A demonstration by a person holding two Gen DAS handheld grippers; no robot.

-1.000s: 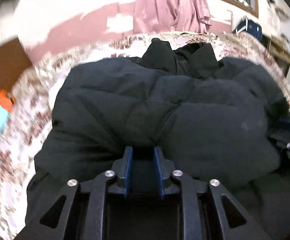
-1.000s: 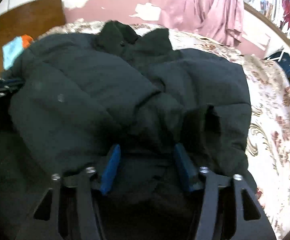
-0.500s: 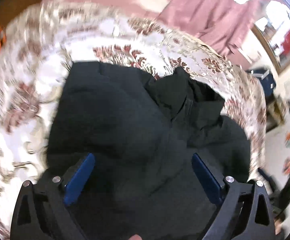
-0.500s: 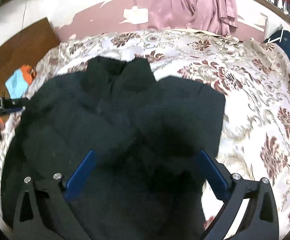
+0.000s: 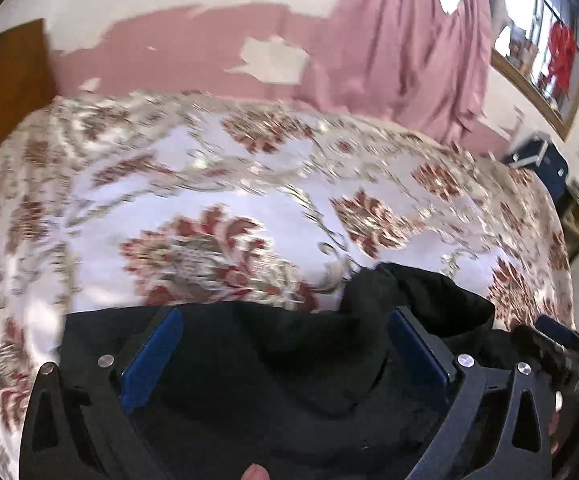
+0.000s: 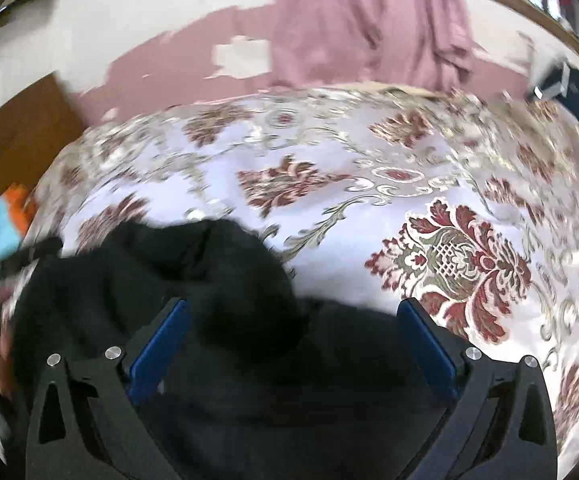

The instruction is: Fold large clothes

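A black padded jacket [image 5: 289, 364] lies on the flowered bedspread [image 5: 217, 184], filling the lower part of both views. My left gripper [image 5: 285, 320] is open, its blue pads wide apart above the jacket's top edge, holding nothing. My right gripper [image 6: 295, 310] is also open and empty, over the jacket [image 6: 229, 280] near its collar bulge. The right gripper's body [image 5: 561, 356] shows at the lower right of the left wrist view. The left one [image 6: 13, 260] shows blurred at the left of the right wrist view.
The flowered bedspread [image 6: 409, 184] stretches beyond the jacket. A pink curtain [image 5: 401, 52] hangs on the far wall. A wooden headboard [image 6: 13, 128] and blue-orange cloth [image 6: 5, 220] are at left. A dark blue bag [image 5: 537, 156] sits at the right.
Both grippers let go of the jacket and opened wide. Both views tilted up, so more bedspread and wall show and the jacket sits lower in frame.
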